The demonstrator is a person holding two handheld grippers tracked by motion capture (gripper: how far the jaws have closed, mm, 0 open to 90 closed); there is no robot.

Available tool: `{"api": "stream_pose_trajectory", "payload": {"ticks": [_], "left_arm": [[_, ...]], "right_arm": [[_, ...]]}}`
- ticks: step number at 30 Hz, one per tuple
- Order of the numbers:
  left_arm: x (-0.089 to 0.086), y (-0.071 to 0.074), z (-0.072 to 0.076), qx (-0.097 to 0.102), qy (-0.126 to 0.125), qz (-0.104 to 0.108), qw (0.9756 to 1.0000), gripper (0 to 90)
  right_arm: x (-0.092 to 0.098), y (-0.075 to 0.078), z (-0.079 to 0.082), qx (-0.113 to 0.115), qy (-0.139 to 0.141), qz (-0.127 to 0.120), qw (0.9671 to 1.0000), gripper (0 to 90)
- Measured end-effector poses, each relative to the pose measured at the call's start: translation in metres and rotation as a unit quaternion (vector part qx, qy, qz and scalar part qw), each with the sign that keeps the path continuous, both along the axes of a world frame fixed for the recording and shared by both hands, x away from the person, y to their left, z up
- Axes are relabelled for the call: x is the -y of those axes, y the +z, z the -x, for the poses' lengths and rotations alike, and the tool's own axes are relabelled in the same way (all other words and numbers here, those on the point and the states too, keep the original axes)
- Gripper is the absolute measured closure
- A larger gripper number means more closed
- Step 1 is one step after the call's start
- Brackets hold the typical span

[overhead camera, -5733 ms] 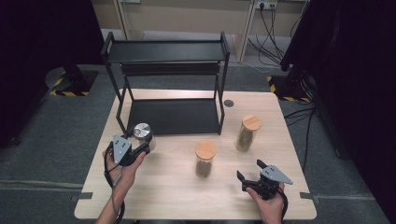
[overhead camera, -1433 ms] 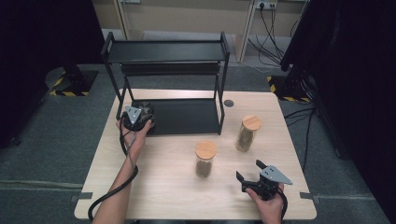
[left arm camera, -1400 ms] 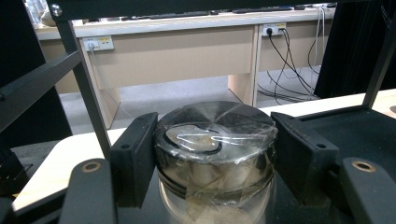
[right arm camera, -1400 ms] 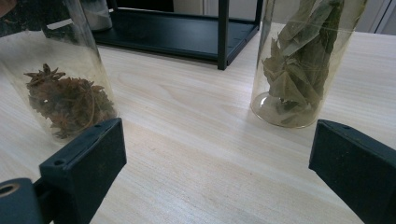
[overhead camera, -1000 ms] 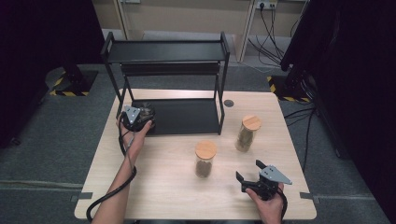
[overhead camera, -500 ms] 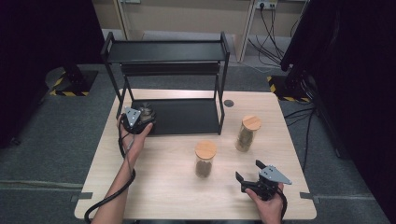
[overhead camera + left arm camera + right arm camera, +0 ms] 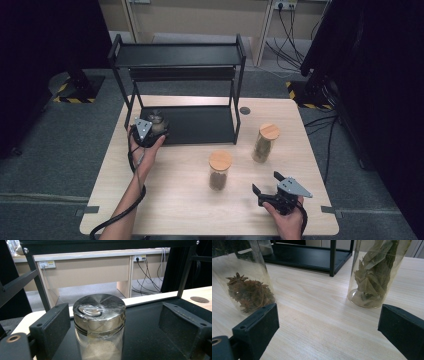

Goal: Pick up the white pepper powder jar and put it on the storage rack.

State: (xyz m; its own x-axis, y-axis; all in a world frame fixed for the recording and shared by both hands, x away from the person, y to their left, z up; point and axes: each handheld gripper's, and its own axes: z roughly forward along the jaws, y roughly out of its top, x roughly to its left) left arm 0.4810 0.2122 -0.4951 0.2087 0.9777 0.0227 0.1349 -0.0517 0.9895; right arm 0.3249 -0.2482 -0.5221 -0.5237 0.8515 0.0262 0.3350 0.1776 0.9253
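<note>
Left gripper (image 7: 150,131) sits at the front left corner of the black rack (image 7: 200,55); its jaws have just been opening and now stand wide around the metal-lidded jar (image 7: 100,322), pads clear of the glass on both sides in the left gripper view, so the jar looks released. The jar stands upright on the rack's lower shelf (image 7: 200,125), pale powder in the bottom, clear tape across the lid. Step in hand, as I read it: letting go and backing out. To do it well, keep the jaws wide, pull straight back along their line, no sideways drift that would clip the jar or the rack post beside it, and stay level under the upper shelf. Middle of the wooden table (image 7: 175,205): cork-lidded jar of star anise (image 7: 219,170); right of it, cork-lidded jar of bay leaves (image 7: 264,142), both upright, apart from each other. Right gripper (image 7: 267,190) rests near the front right edge, jaws wide, nothing between them, pointing toward those two jars. No brand, label or readable writing on any jar or the rack.
</note>
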Motion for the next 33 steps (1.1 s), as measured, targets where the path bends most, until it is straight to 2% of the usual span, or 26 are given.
{"api": "stream_pose_trajectory", "payload": {"ticks": [7, 27, 33], "left_arm": [[0.002, 0.000, 0.005, 0.002, -0.003, -0.006, 1.0000, 8.4], [0.002, -0.007, 0.020, -0.005, -0.016, 0.004, 0.9999, 7.1], [-0.001, -0.006, 0.025, -0.004, -0.017, -0.001, 0.9998, 7.1]], "right_arm": [[0.000, 0.000, 0.000, 0.000, 0.000, 0.000, 1.0000, 3.3], [0.000, 0.000, 0.001, -0.001, -0.001, -0.001, 1.0000, 3.1], [0.000, 0.000, 0.001, -0.001, 0.000, -0.001, 1.0000, 3.1]]}}
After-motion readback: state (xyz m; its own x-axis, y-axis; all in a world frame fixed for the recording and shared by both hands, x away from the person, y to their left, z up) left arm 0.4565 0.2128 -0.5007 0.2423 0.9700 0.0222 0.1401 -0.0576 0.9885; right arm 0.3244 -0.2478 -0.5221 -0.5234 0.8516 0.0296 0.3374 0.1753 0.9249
